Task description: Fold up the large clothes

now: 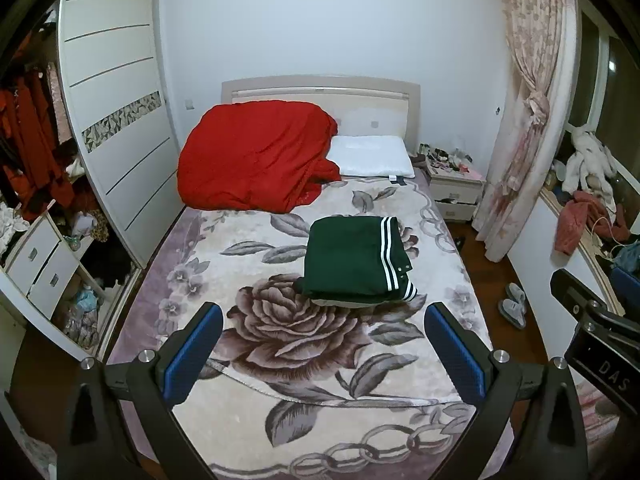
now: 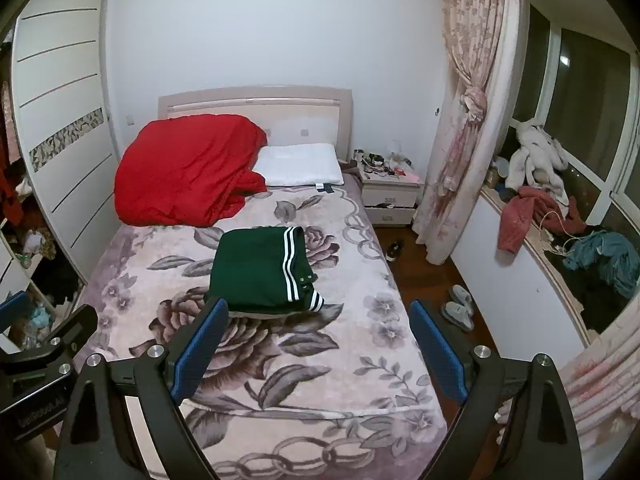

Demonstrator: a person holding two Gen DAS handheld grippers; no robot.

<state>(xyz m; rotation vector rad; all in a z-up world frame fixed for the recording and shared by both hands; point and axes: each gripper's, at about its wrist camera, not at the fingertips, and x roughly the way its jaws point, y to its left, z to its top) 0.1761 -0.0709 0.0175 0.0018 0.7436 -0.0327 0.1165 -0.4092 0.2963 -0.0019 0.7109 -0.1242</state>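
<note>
From the left wrist, the left tongs (image 1: 323, 322) hang wide and empty over the near end of the bed (image 1: 280, 360), and the folded green garment (image 1: 352, 264) lies just beyond them on the floral blanket, red duvet (image 1: 256, 156) far left. From the right wrist, the right tongs (image 2: 320, 320) gape wide, holding nothing, with the green garment (image 2: 260, 272) left of centre by the left fingertip (image 2: 218, 308) and 2 slippers (image 2: 458, 306) on the floor to the right.

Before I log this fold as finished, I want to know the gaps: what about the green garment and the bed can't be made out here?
- Green garment: underside and inner layers hidden by its own folds, both views.
- Pale layer under its near edge: lining or separate item, cannot tell.
- Snaps by the stripes: too small to read.
- Bed foot: blocked by the open left gripper and right gripper.
</note>
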